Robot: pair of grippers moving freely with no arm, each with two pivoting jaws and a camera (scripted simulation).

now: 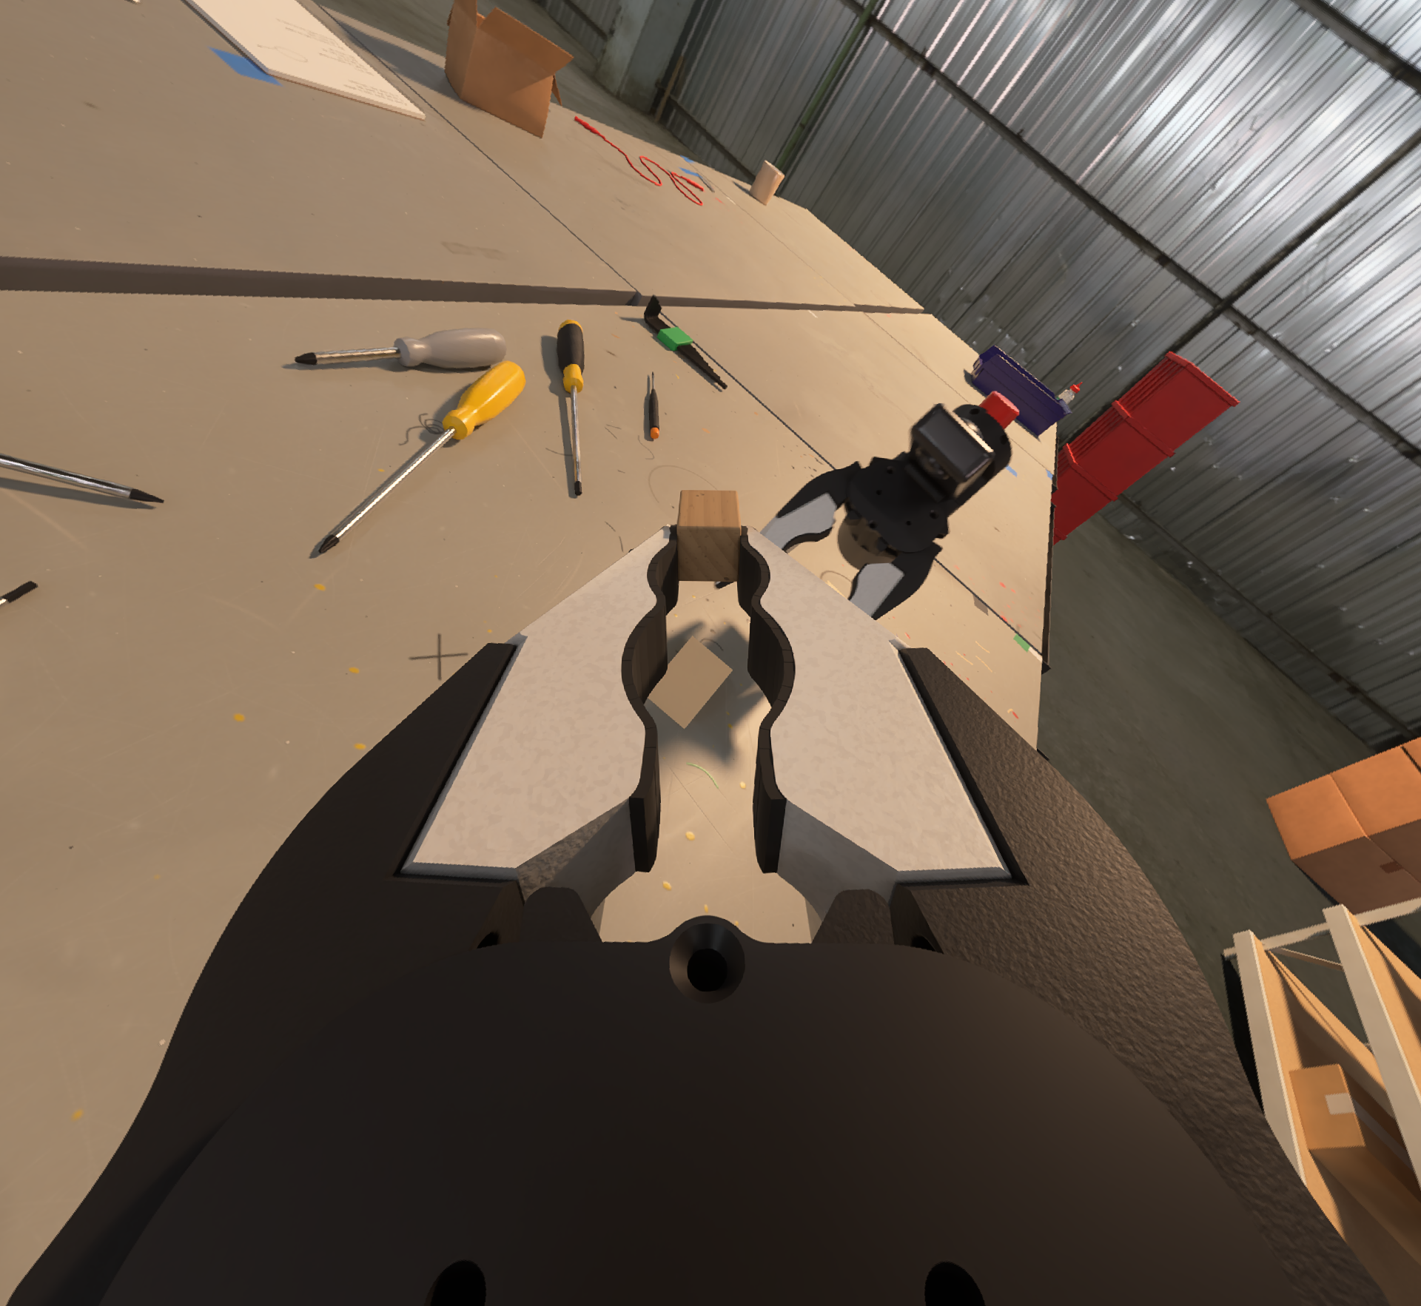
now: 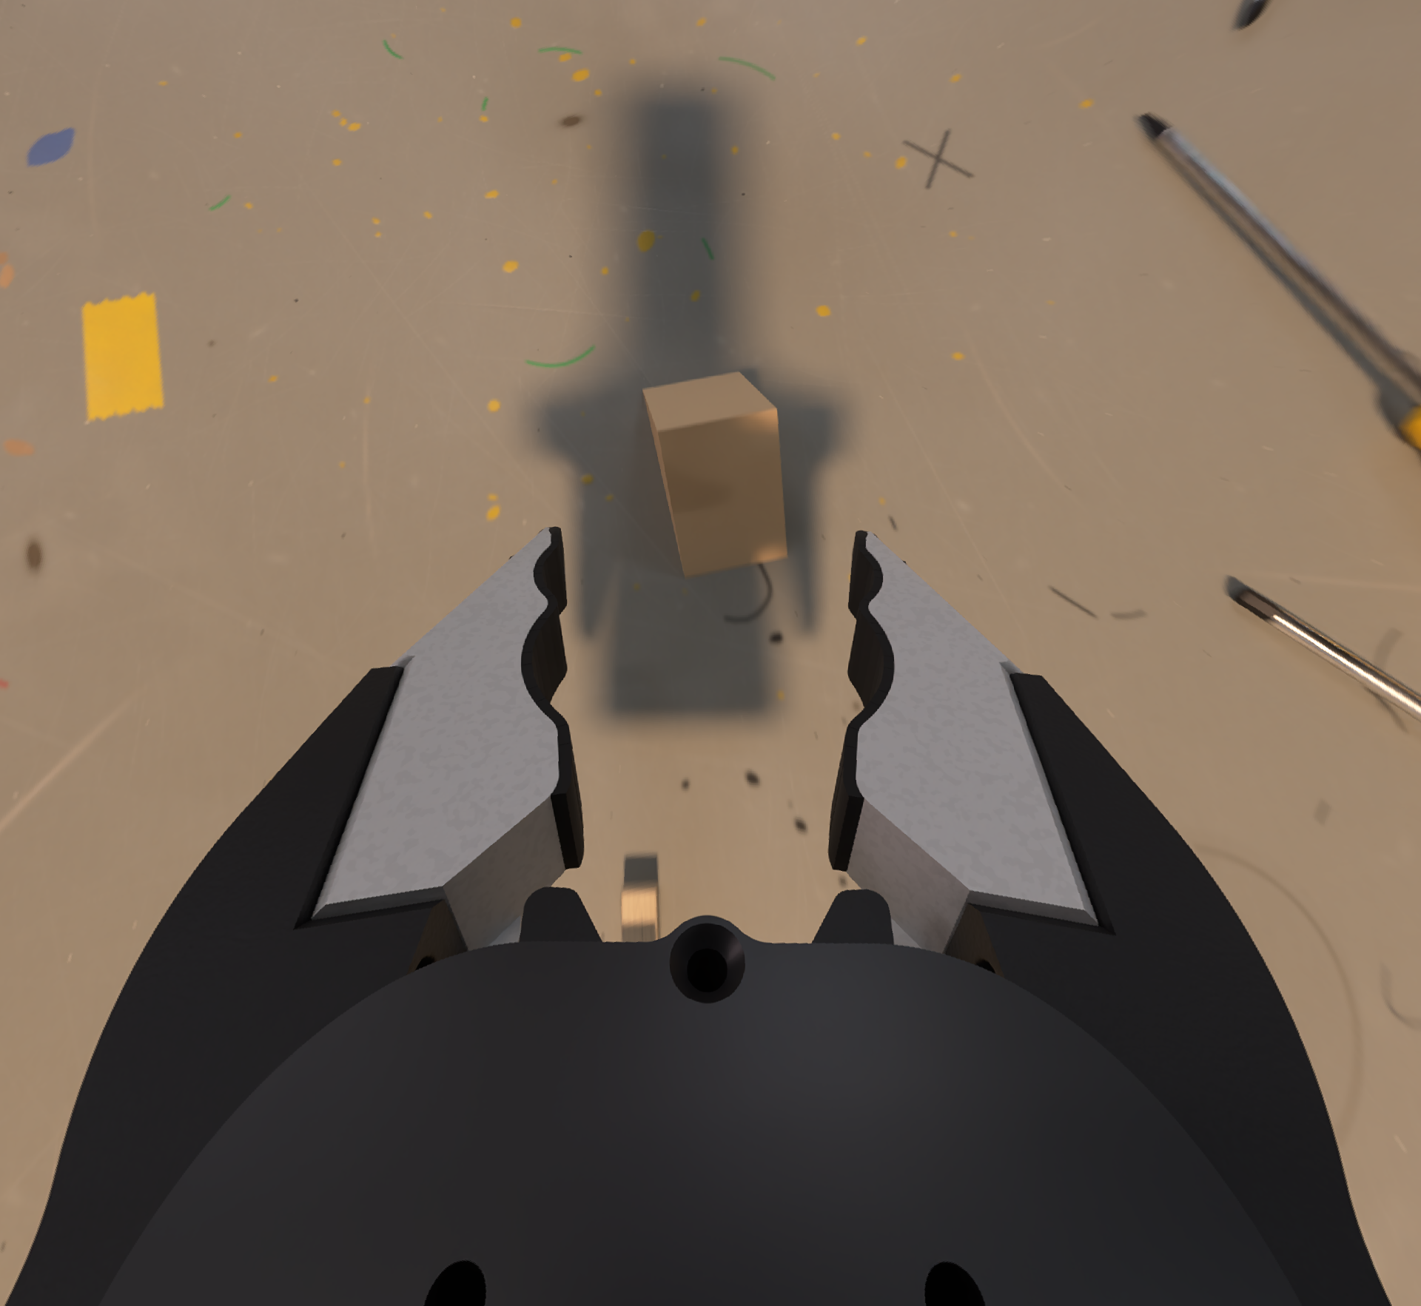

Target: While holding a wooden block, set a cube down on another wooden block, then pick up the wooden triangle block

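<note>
A wooden block is held clamped at the fingertips of the left gripper, raised above the table. The right gripper is spread wide and empty; a second wooden block stands on the table just beyond its fingertips.

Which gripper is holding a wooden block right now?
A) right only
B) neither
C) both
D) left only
D: the left gripper pinches a wooden block between its fingertips, while the right gripper stands open and empty above a block on the table.
</note>
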